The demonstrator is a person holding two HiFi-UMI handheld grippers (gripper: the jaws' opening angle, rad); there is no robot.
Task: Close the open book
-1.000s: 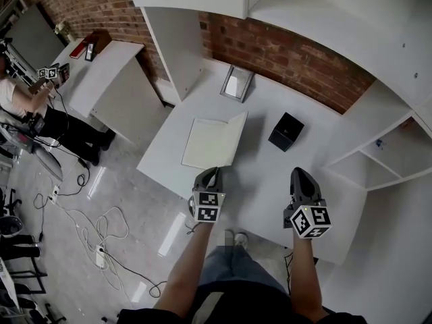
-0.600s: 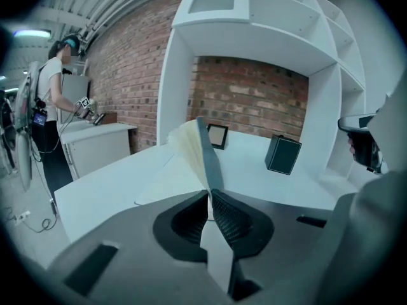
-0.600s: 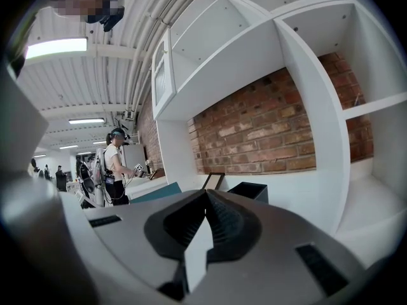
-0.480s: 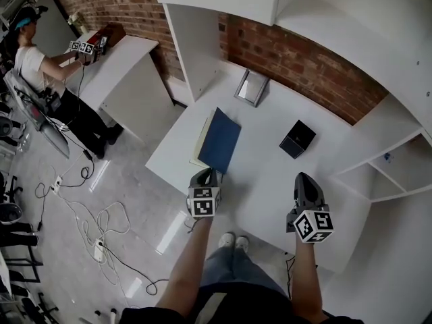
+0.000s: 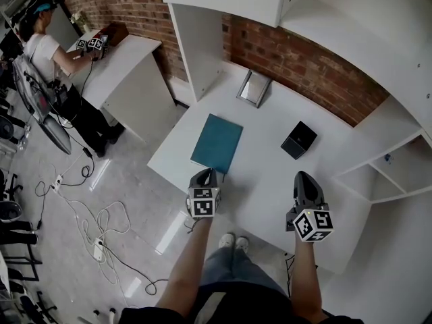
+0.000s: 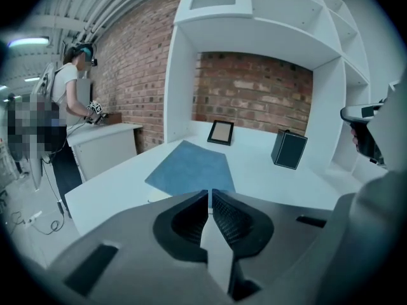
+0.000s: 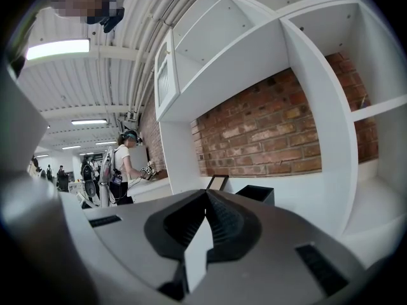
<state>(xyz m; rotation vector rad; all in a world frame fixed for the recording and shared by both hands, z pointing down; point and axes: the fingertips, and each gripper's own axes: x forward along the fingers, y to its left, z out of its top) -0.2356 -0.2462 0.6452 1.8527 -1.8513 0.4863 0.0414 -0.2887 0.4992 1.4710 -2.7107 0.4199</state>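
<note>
teal book (image 5: 217, 143) lies closed, flat on white desk (image 5: 270, 174). left gripper (image 5: 208, 174) just beside its near edge, jaws together, empty. right gripper (image 5: 302, 177) likewise.

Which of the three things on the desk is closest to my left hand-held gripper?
The closed blue book, flat just ahead of the left hand-held gripper; the picture frame and black box sit farther back.

Dark left gripper (image 5: 206, 173), blue jeans (image 5: 226, 270)
</note>
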